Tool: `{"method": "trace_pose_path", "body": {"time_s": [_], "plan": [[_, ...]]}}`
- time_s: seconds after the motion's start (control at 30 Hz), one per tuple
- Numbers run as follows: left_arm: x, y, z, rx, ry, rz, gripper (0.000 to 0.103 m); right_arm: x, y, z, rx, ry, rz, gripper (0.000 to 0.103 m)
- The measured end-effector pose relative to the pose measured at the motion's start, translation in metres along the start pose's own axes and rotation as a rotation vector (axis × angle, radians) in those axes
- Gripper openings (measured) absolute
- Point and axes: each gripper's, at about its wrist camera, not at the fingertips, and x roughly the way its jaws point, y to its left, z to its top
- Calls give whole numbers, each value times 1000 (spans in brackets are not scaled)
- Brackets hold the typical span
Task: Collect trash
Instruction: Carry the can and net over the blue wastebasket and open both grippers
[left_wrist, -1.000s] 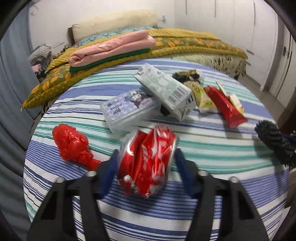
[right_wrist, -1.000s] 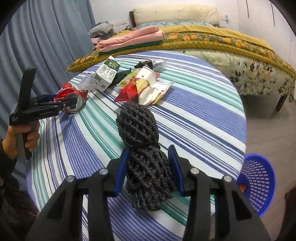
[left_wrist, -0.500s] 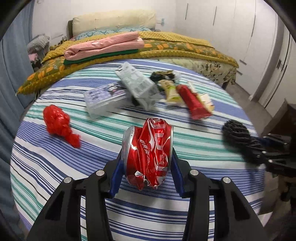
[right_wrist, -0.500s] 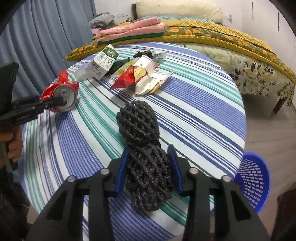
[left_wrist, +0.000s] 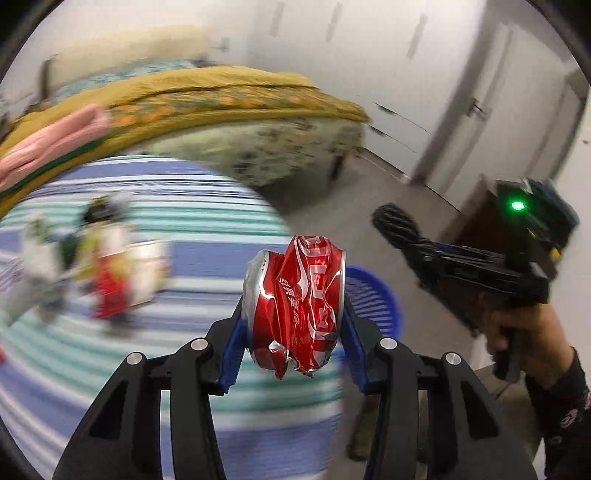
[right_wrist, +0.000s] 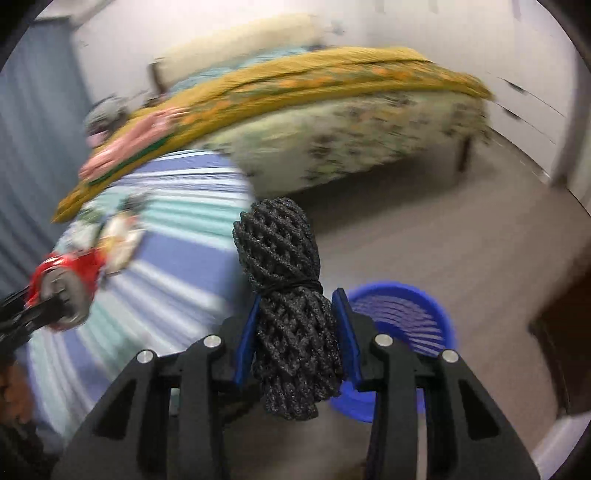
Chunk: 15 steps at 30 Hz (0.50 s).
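left gripper (left_wrist: 293, 325): clamped on crushed red aluminium can (left_wrist: 295, 302), can up off the table
right gripper (right_wrist: 297, 332): clamped on bundled black foam mesh netting (right_wrist: 288, 291)
round blue plastic basket (right_wrist: 410, 317): on floor, just ahead-right of right gripper, partly behind its fingers
striped round table (left_wrist: 207, 236): left of both grippers, blurred wrappers (left_wrist: 110, 266) on it

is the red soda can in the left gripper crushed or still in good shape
Crushed. The red can is dented and creased along its side, its lower edge torn and ragged, clamped between the left gripper's blue pads.
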Motion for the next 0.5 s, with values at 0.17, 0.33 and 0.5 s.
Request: {"method": "trace_pose_path", "body": {"time_s": [0.17, 0.33, 0.5], "plan": [[79, -68, 14, 57, 81, -47, 47, 23, -57, -11, 85, 42, -37, 38], [152, -102, 16, 88, 151, -41, 47, 47, -95, -17, 142, 77, -28, 39], [207, -106, 13, 80, 191, -33, 50, 63, -119, -19, 204, 89, 12, 43]]}}
